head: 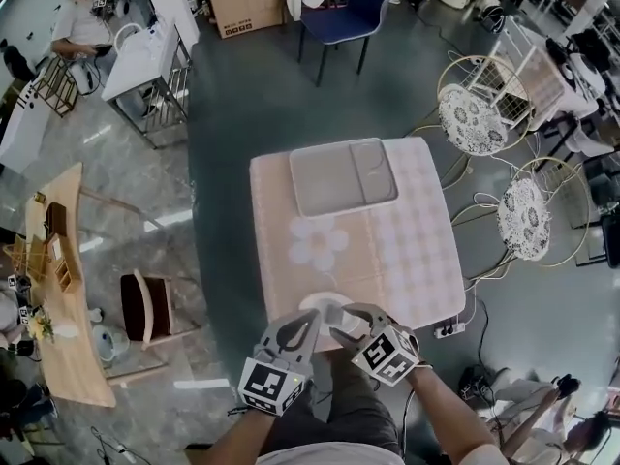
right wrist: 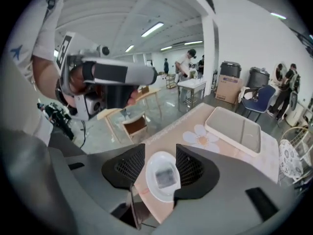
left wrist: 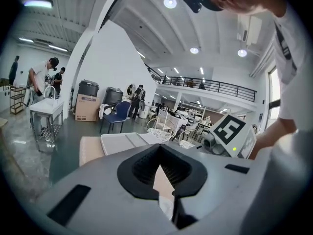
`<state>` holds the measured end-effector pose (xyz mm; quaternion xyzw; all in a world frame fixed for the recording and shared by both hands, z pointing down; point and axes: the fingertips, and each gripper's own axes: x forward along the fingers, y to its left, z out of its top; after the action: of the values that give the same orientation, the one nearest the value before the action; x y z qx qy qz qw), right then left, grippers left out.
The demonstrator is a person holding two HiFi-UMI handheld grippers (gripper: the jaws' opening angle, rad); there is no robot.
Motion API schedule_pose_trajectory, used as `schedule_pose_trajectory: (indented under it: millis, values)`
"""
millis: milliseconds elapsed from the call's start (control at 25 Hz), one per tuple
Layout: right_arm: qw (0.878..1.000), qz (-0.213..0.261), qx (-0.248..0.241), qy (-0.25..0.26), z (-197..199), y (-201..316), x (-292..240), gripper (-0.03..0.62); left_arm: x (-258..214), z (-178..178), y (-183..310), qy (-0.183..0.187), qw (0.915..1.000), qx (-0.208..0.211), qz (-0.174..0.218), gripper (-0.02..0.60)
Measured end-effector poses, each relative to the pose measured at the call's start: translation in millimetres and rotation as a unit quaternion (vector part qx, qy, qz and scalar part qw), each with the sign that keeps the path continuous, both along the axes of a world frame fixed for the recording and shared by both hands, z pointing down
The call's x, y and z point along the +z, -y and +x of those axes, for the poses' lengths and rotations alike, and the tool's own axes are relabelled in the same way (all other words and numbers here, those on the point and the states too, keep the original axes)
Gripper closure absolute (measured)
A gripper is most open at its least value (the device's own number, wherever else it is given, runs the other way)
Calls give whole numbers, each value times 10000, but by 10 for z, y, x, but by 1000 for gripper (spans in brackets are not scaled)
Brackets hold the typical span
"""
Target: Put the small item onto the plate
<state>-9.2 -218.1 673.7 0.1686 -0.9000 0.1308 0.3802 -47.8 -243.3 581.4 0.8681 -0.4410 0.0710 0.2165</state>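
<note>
A small white plate sits at the near edge of the pink checked table. In the right gripper view the plate carries a small grey square item. My right gripper hangs above the plate, pointing steeply down. Its jaws stand open, framing the plate with nothing between them. My left gripper hovers beside it on the left, over the plate's near edge. Its fingertips meet and it holds nothing. In the head view both grippers partly hide the plate.
A grey divided tray lies at the table's far end, with a white flower print in the middle. Two white wire chairs stand to the right, a blue chair beyond, and a wooden stool at the left.
</note>
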Motion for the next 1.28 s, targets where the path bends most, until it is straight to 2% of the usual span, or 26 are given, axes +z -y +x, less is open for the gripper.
schedule_pose_trajectory:
  millis: [160, 280, 400, 560, 720, 960, 1280]
  values:
    - [9964, 281, 574, 550, -28, 114, -610, 506, -363, 51, 40, -55, 9999, 107, 114, 575]
    - [9906, 518, 907, 885, -42, 218, -987, 552, -611, 101, 100, -86, 9992, 252, 311, 575]
    - [9793, 564, 1375, 1376, -34, 236, -1358, 565, -837, 135, 55, -129, 9984, 377, 400, 575]
    - [9517, 649, 2116, 2129, 30, 184, -1908, 571, -1194, 188, -134, -202, 9963, 663, 505, 575]
    - [9338, 897, 2403, 2493, 23, 193, -2236, 574, -1520, 185, -187, -261, 9941, 786, 698, 575]
    - [9181, 1020, 2675, 2741, 30, 89, -2460, 579, -1783, 213, -293, -343, 9936, 684, 836, 576]
    - [9140, 1191, 2667, 2815, -7, 68, -2634, 580, -1933, 206, -291, -313, 9913, 691, 1079, 575]
